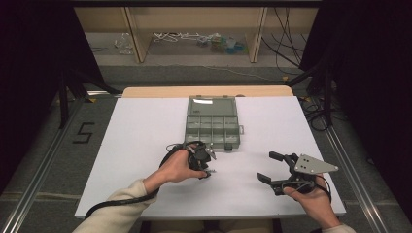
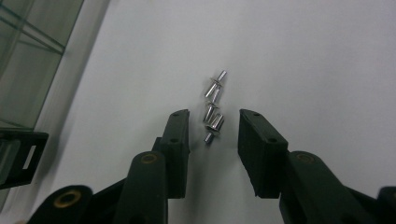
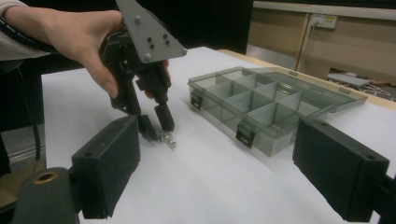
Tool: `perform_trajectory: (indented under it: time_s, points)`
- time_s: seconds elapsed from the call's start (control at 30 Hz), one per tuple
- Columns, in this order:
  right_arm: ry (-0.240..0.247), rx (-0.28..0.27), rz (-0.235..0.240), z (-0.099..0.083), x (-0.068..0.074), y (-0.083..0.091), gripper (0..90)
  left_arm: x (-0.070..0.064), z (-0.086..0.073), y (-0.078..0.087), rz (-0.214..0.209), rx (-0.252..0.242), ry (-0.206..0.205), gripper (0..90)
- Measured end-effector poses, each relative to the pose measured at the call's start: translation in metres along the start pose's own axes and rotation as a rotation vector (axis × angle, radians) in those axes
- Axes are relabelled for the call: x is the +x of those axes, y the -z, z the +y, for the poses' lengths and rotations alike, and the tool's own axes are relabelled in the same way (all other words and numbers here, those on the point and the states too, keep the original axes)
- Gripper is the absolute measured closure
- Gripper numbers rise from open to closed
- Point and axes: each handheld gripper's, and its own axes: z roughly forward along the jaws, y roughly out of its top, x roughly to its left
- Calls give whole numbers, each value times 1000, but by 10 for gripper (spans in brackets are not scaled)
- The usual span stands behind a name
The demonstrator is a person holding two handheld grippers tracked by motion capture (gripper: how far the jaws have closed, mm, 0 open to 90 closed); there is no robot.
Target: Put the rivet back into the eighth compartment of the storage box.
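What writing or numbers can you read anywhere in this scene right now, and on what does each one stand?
"5": dark mark on the floor left of the table, in the high view.
Pale label inside the organizer box lid: too small and blurred to read.
Left hand-held gripper, right hand-held gripper, small metal screws: no lettering visible.

The left gripper (image 1: pixel 210 164) points steeply down at the table (image 1: pixel 136 145), jaws parted, tips almost on its surface. The right gripper (image 1: pixel 270 166) hovers level above the table, jaws spread wide.
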Motion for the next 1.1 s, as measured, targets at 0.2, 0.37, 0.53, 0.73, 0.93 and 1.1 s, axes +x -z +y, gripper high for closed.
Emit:
perform_trajectory:
  time_s: [0.2,0.37,0.53,0.73,0.93,1.1]
  points:
    - [0,-9,1,0,0,-1,160,-3,1,0,-5,10,-6,723]
    - [2,2,-2,0,0,0,160,-8,3,0,1,19,-9,820]
    - [4,5,1,0,-1,1,160,-7,2,0,-3,12,6,826]
    - [4,5,0,0,-1,1,160,-5,2,5,-19,-30,38,834]
    - [6,6,-1,0,-1,1,160,-3,2,10,-23,-84,70,836]
    - [6,5,-4,0,-1,1,160,1,11,14,-3,-160,105,836]
